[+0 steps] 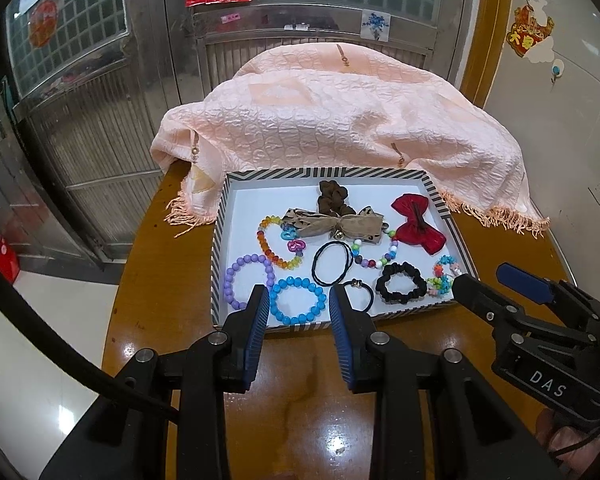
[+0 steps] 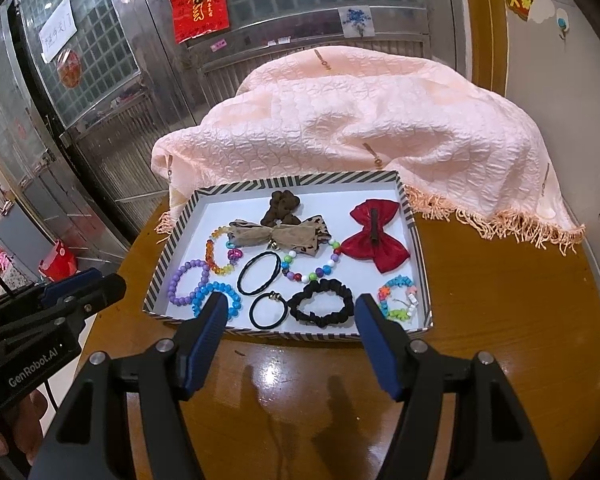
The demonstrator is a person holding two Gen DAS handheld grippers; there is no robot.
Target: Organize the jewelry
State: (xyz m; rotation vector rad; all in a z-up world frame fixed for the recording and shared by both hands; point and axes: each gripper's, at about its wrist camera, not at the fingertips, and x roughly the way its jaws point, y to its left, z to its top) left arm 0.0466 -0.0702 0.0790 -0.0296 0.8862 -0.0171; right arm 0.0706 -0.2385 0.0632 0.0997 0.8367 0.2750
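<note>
Striped tray (image 1: pixel 219 264) on wooden tabletop (image 1: pixel 172 280), long axis across view, far edge against pink cloth (image 1: pixel 320 120). Inside: red bow (image 2: pixel 374 246) angled, tan bow (image 1: pixel 332 226) lying crosswise, blue bead bracelet (image 1: pixel 298 300), black scrunchie (image 2: pixel 320 308). Left gripper (image 1: pixel 299 304) partly open, empty, hovering over near rim. Right gripper (image 2: pixel 290 312) wider, empty. Brown scrunchie (image 1: pixel 332 198) partly hidden behind tan bow.

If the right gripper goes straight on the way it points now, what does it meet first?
Probably the black scrunchie near the front of the striped tray: it lies between the open jaws of the right gripper. Depth is unclear; the tray's near rim could catch first.
</note>
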